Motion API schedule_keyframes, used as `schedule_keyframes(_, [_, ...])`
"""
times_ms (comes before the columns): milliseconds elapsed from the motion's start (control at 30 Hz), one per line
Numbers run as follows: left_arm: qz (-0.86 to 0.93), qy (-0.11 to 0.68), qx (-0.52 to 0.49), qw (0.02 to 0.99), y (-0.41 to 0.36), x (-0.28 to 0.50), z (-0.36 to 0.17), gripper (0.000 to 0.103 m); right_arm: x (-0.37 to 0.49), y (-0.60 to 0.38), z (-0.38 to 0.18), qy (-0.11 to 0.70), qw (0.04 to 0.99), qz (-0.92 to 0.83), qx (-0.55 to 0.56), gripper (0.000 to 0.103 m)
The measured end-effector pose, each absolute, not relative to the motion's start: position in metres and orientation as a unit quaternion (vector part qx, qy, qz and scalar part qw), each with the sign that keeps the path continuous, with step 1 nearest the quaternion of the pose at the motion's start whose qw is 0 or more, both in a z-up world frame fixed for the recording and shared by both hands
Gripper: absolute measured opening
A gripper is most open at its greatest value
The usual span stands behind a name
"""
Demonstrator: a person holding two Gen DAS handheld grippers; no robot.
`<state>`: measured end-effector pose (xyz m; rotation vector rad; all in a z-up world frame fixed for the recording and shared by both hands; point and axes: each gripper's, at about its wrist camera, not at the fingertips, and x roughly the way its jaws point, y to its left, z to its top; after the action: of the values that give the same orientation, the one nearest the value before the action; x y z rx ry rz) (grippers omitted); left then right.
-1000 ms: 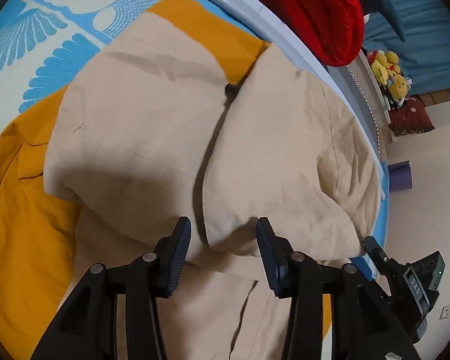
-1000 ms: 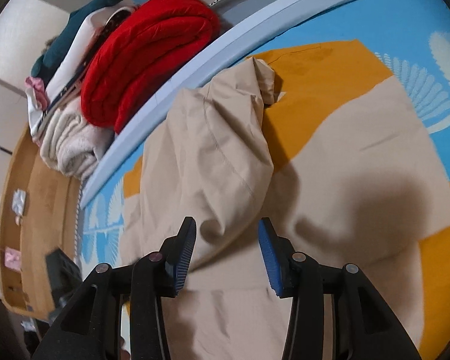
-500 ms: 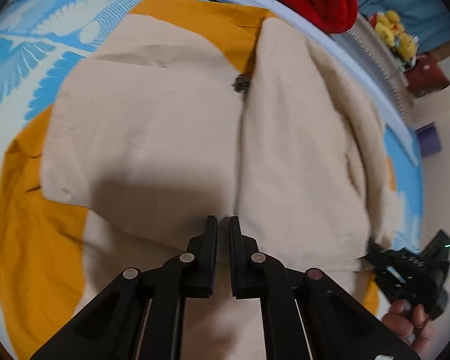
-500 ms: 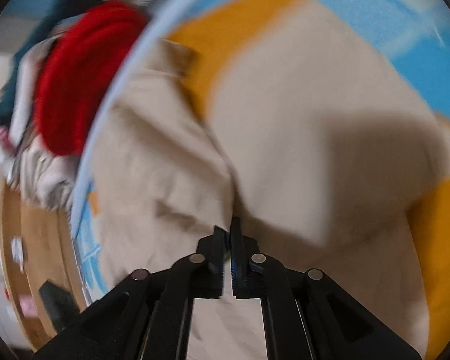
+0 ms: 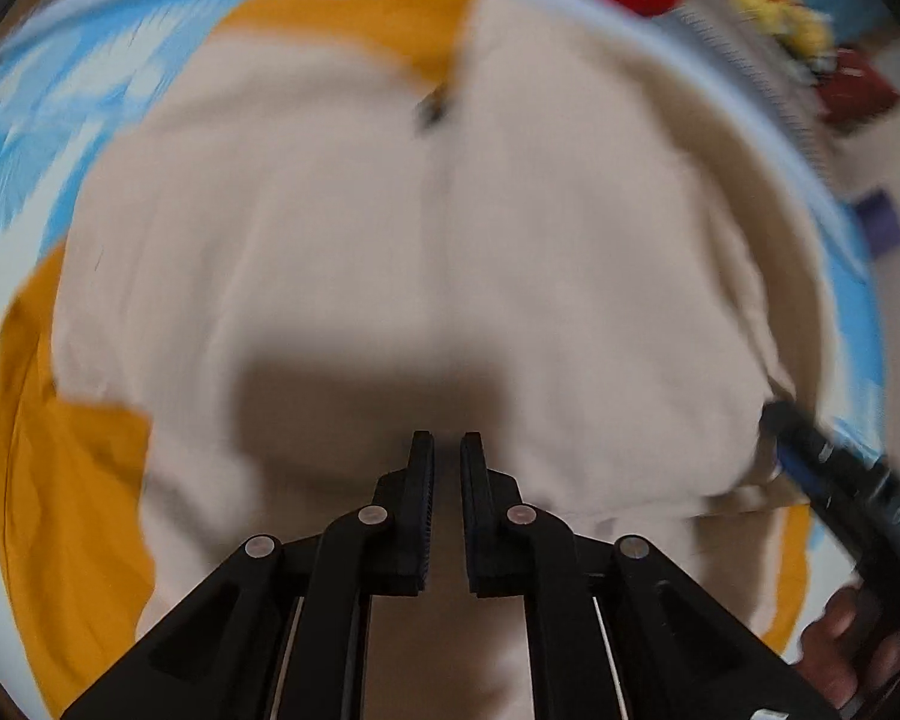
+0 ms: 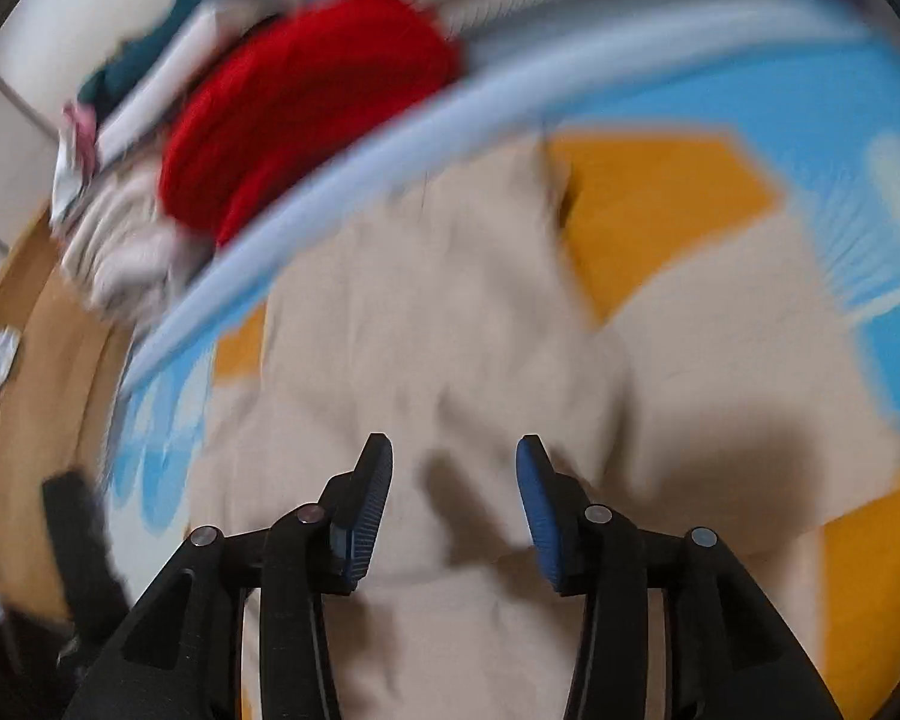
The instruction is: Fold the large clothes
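Note:
A large beige garment (image 5: 450,240) lies spread on an orange cloth (image 5: 60,480) over the blue patterned bed (image 5: 60,120). A small dark fastener (image 5: 432,111) sits near its collar. My left gripper (image 5: 447,441) points down at the garment's near middle, its jaws almost together on a pinch of beige fabric. In the right wrist view the right gripper (image 6: 450,444) hovers over the same garment (image 6: 420,330); its jaws are opening and nothing is between them. The right gripper's tip (image 5: 798,450) also shows at the garment's right edge. Both views are motion-blurred.
A red knit (image 6: 306,96) and other piled clothes (image 6: 120,252) lie beyond the bed's pale blue rim (image 6: 390,138). Yellow soft toys (image 5: 774,18) sit at the far right. A wooden surface (image 6: 30,360) runs along the left. A hand (image 5: 840,654) holds the right gripper.
The left jaws went from wide open to nearly together at the flap's edge. The right jaws shut, then opened again. The raised right flap now lies flatter and more spread.

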<state>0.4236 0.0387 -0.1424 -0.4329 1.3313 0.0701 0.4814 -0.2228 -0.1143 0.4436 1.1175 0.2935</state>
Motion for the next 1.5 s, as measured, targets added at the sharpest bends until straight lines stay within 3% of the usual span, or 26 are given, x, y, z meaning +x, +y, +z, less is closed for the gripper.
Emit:
schedule_keyframes(167, [0.048,0.600,-0.222,0.767,0.056,0.422,-0.119,0.009,0.483,-0.215,-0.151,0.602,0.777,0.088,0.164,0.044])
schedule_keyframes(433, [0.047,0.548,-0.231,0.803,0.074,0.410,-0.067,0.010,0.475,-0.196,-0.090,0.509,0.832,0.143,0.166,0.044])
schedule_keyframes(600, [0.042,0.526,-0.230,0.817,0.078,0.403,-0.046,0.011,0.476,-0.173,-0.145,0.587,0.787,0.127,0.141,0.044])
schedule_keyframes(700, [0.036,0.516,-0.233,0.823,0.088,0.399,-0.034,0.010,0.471,-0.174,-0.127,0.572,0.801,0.120,0.132,0.044])
schedule_keyframes(833, [0.016,0.485,-0.219,0.846,0.095,0.375,-0.004,0.010,0.459,-0.180,-0.080,0.481,0.864,0.114,0.099,0.044])
schedule_keyframes(900, [0.016,0.479,-0.208,0.853,0.097,0.362,0.003,0.011,0.460,-0.188,-0.082,0.463,0.878,0.088,0.082,0.045])
schedule_keyframes(1067, [0.015,0.466,-0.208,0.860,0.126,0.320,0.014,0.011,0.464,-0.218,-0.139,0.584,0.799,0.043,0.135,0.044])
schedule_keyframes(1200, [0.012,0.434,-0.187,0.881,0.146,0.275,0.036,0.011,0.431,-0.223,-0.075,0.527,0.837,0.052,0.138,0.044])
schedule_keyframes(1400, [0.009,0.427,-0.169,0.888,0.176,0.180,0.049,0.010,0.308,-0.274,0.069,0.370,0.918,0.080,0.114,0.044])
schedule_keyframes(1500, [-0.001,0.423,-0.149,0.894,0.181,0.128,0.041,0.010,0.244,-0.303,0.100,0.332,0.935,0.069,0.108,0.044])
